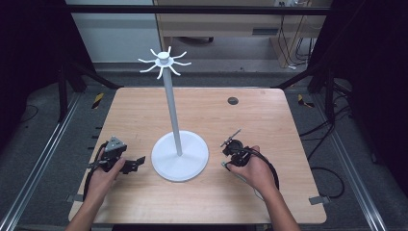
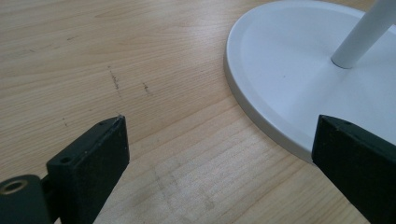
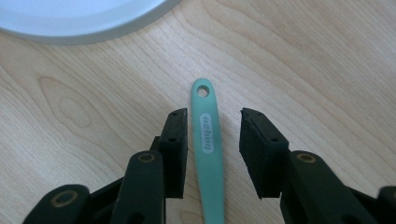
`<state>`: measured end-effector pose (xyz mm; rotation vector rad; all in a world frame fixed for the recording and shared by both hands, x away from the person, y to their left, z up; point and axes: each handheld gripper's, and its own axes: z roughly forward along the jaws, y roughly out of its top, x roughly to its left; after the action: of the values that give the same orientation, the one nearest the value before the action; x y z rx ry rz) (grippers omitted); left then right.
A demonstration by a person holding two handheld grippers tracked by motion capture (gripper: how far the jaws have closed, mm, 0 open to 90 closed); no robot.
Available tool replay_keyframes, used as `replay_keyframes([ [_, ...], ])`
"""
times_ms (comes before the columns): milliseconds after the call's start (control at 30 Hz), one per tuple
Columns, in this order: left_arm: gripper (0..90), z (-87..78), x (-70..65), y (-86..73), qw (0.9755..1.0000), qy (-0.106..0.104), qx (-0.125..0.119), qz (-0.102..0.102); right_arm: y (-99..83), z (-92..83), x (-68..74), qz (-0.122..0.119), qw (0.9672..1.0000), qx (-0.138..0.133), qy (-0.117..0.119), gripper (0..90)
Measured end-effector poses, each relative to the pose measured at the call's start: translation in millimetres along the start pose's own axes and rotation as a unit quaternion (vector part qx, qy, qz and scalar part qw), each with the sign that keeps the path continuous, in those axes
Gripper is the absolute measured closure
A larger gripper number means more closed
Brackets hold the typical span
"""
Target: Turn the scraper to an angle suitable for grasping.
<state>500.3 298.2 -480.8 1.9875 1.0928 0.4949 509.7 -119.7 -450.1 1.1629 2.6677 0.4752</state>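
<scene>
The slim plastic utensil handle (image 3: 208,149) is mint green, with a pale grey oval label and a small round hole near its tip. It lies on a light wooden table (image 3: 303,60) patterned with brown wavy grain. The tall round-based metal hook stand (image 1: 180,155) is plain white, and both grippers' jaws are matt black.

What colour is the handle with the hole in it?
Teal green handle, seen best in the right gripper view.

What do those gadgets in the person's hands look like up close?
Both are black. The left gripper carries a grey three-cornered plate on top, and a black cable loops back from the right gripper. Each has two blocky black jaws with small screw holes and brass-coloured pivot rings. The forearms are bare, without sleeves.
</scene>
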Motion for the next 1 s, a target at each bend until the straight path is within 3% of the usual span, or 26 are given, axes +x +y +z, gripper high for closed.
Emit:
replay_keyframes([
  [367, 3.7, 0.3, -0.5, 0.0, 1.0, -0.002, 0.0, -0.001, 2.8, 12.3, -0.3, -0.011, 0.9992, 0.038, 0.002, 63.1],
  [1000, 3.7, 0.5, -0.8, 0.1, 1.0, -0.003, 0.001, 0.001, 6.4, 21.3, -0.2, -0.02, 0.998, 0.059, 0.01, 72.8],
])
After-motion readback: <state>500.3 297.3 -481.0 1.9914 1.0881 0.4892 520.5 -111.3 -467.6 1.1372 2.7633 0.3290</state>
